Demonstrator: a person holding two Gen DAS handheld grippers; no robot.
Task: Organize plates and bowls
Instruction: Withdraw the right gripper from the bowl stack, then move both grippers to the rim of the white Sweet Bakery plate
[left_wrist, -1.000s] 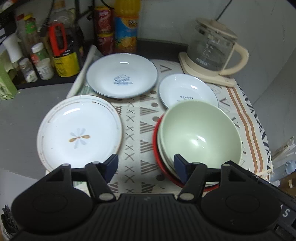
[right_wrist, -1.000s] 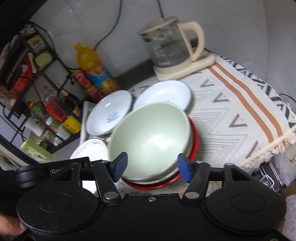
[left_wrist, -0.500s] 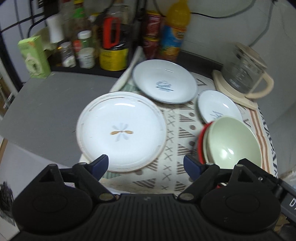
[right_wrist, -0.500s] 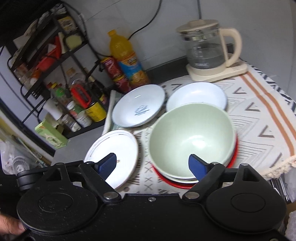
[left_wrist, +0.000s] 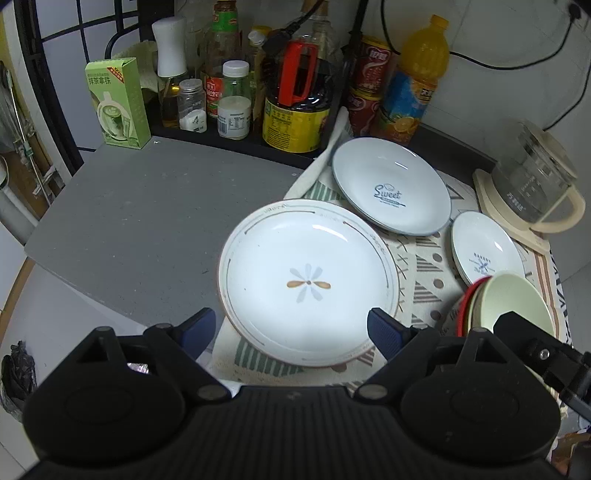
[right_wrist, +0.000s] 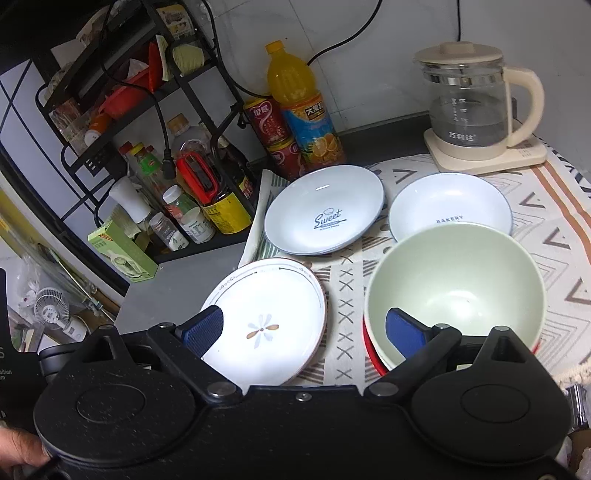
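A white flower plate (left_wrist: 308, 282) lies on the patterned cloth, also in the right wrist view (right_wrist: 264, 323). Behind it lies a pale blue "Sweet" plate (left_wrist: 389, 184) (right_wrist: 325, 208) and a small "Bakery" dish (left_wrist: 484, 247) (right_wrist: 448, 206). A green bowl (right_wrist: 454, 291) (left_wrist: 517, 302) sits stacked on a white and a red bowl. My left gripper (left_wrist: 291, 328) is open, above the flower plate's near edge. My right gripper (right_wrist: 304, 328) is open, between the flower plate and the bowl stack. Both are empty.
A glass kettle (right_wrist: 469, 107) stands at the back right. An orange juice bottle (right_wrist: 301, 110), red cans (right_wrist: 269, 125), jars and a yellow tin (left_wrist: 295, 123) crowd the back shelf. A green box (left_wrist: 118, 99) and a grey board (left_wrist: 140, 221) lie left.
Both grippers have opened wider and swung left. The left one now faces the flower plate instead of the bowl stack. The dishes have not moved.
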